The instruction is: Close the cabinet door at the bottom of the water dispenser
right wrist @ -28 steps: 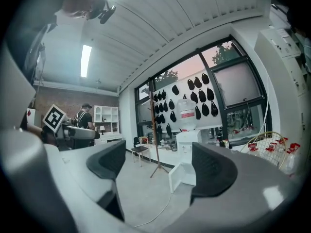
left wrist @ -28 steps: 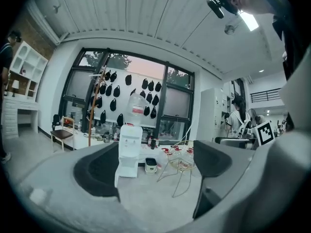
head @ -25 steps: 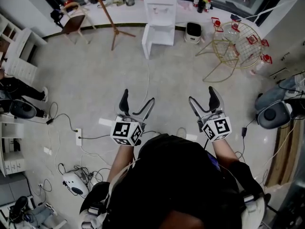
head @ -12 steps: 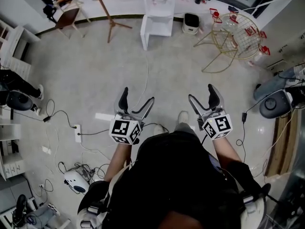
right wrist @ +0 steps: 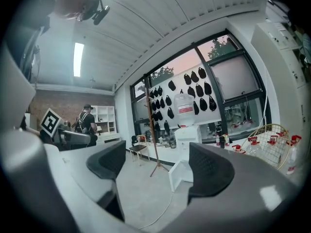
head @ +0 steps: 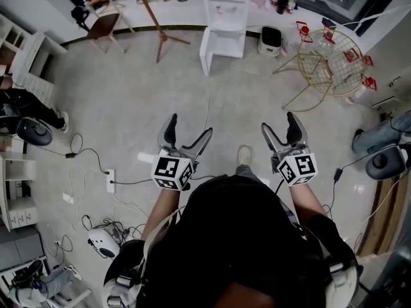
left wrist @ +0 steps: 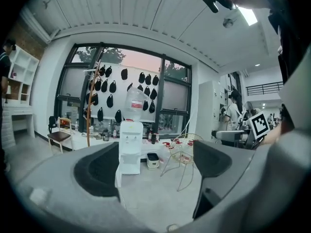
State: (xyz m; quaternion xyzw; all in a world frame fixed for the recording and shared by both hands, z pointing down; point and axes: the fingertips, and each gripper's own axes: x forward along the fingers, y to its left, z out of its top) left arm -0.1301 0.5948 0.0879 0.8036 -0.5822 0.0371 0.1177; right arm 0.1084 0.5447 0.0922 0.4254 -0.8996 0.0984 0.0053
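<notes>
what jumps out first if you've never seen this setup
Two open, empty claws, the left claw and the right claw, are held out over the floor at the middle of the head view. Ahead, by the far window, stands the white water dispenser, its bottom cabinet door swung open at its left. A gold wire chair sits to its right.

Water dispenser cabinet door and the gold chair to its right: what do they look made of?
The cabinet door is a smooth, plain white panel like the water dispenser body, probably plastic or painted sheet metal; I can't tell which. The wire chair is thin gold-coloured rods in an open lattice, likely metal.
</notes>
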